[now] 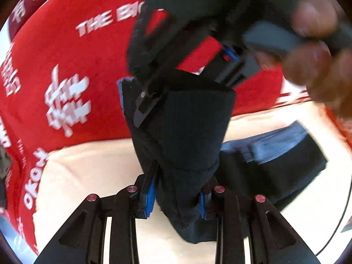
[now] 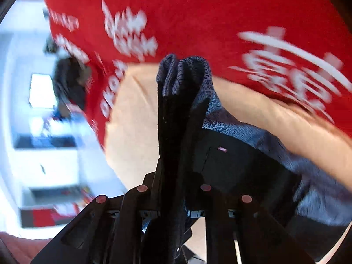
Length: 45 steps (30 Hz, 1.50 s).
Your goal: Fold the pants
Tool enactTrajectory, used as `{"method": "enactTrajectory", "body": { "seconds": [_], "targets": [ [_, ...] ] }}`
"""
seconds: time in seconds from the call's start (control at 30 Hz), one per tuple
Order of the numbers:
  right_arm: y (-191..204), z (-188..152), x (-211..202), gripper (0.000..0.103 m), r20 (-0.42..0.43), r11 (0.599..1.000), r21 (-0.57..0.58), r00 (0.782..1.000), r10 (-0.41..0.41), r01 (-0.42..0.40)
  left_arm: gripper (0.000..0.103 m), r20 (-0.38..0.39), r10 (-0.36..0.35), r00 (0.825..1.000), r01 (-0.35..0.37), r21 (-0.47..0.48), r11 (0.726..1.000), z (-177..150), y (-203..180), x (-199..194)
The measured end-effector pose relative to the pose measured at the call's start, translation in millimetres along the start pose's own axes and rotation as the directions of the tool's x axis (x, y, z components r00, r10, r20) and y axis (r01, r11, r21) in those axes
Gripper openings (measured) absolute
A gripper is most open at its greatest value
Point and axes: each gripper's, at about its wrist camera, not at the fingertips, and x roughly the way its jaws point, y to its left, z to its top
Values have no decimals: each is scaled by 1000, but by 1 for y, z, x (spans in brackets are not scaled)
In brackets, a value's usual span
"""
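Observation:
The pants [image 1: 189, 132] are black with a blue-grey inner side. In the left wrist view my left gripper [image 1: 176, 195] is shut on a thick bunch of the fabric, which rises up between the fingers. The rest of the pants trails right onto the cream surface [image 1: 88, 171]. My right gripper [image 1: 149, 101] shows just ahead, also clamped on the fabric, with the person's hand behind it. In the right wrist view my right gripper [image 2: 178, 154] is shut on a bunched fold of the pants [image 2: 242, 154], which hangs to the right.
A red cloth with white lettering [image 1: 66, 66] covers the background behind the cream surface; it also fills the top of the right wrist view [image 2: 198, 11]. A bright blurred room [image 2: 44, 132] shows at the left. A thin black cable [image 1: 338, 226] runs at the right edge.

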Motion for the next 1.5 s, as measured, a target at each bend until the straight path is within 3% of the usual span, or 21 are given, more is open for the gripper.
{"method": "enactTrajectory", "body": {
  "seconds": [0.23, 0.27, 0.43, 0.6, 0.73, 0.8, 0.83, 0.87, 0.93, 1.07, 1.13, 1.17, 1.23, 1.37, 1.4, 1.43, 1.5],
  "targets": [
    [-87, -73, -98, 17, 223, 985, 127, 971, 83, -113, 31, -10, -160, 987, 160, 141, 977, 29, -105, -14],
    [-122, -97, -122, 17, 267, 976, 171, 960, 83, -132, 31, -15, -171, 985, 171, 159, 972, 31, -116, -14],
    [-180, -136, -145, 18, 311, 957, 251, 948, 65, -148, 31, -74, -229, 971, 241, 262, 934, 28, -199, 1],
    [-250, -174, -154, 19, 318, 926, 342, 947, 47, -160, 31, -144, -244, 959, 278, 309, 910, 14, -245, 30],
    [-288, -187, -150, 20, 298, 926, 354, 954, 19, -129, 31, -194, -229, 954, 283, 325, 902, 2, -274, 51],
    [-303, -191, -142, 20, 293, 922, 363, 956, 26, -136, 33, -202, -210, 957, 268, 328, 906, -3, -276, 56],
    [-308, -193, -138, 21, 296, 920, 364, 955, 33, -144, 38, -213, -203, 956, 266, 331, 906, -5, -276, 58],
    [-316, -195, -129, 21, 300, 914, 372, 953, 48, -163, 50, -226, -201, 953, 269, 331, 905, -8, -277, 60],
    [-324, -203, -123, 26, 304, 912, 380, 952, 36, -156, 58, -254, -214, 943, 289, 311, 905, -10, -271, 60],
    [-325, -210, -125, 31, 310, 913, 390, 951, -7, -120, 58, -273, -237, 932, 318, 303, 898, -13, -257, 48],
    [-321, -214, -130, 31, 306, 917, 391, 950, -54, -74, 58, -281, -256, 925, 334, 280, 900, -11, -244, 40],
    [-315, -217, -135, 31, 285, 924, 383, 951, -120, 2, 63, -282, -257, 924, 333, 264, 905, -10, -236, 35],
    [-311, -218, -136, 31, 268, 925, 376, 951, -155, 45, 72, -256, -222, 941, 285, 242, 928, -6, -219, 28],
    [-288, -217, -144, 32, 252, 914, 360, 923, -291, 190, 72, -201, -148, 968, 189, 202, 961, 11, -174, 31],
    [-282, -210, -156, 35, 317, 924, 346, 906, -279, 163, 72, -187, -115, 976, 151, 188, 971, 17, -160, 35],
    [-282, -210, -156, 47, 317, 924, 346, 906, -279, 163, 72, -182, -95, 979, 126, 163, 979, 24, -146, 42],
    [-286, -197, -164, 57, 347, 923, 361, 900, -263, 130, 72, -187, -59, 981, 78, 96, 992, 40, -116, 64]
  ]
}}
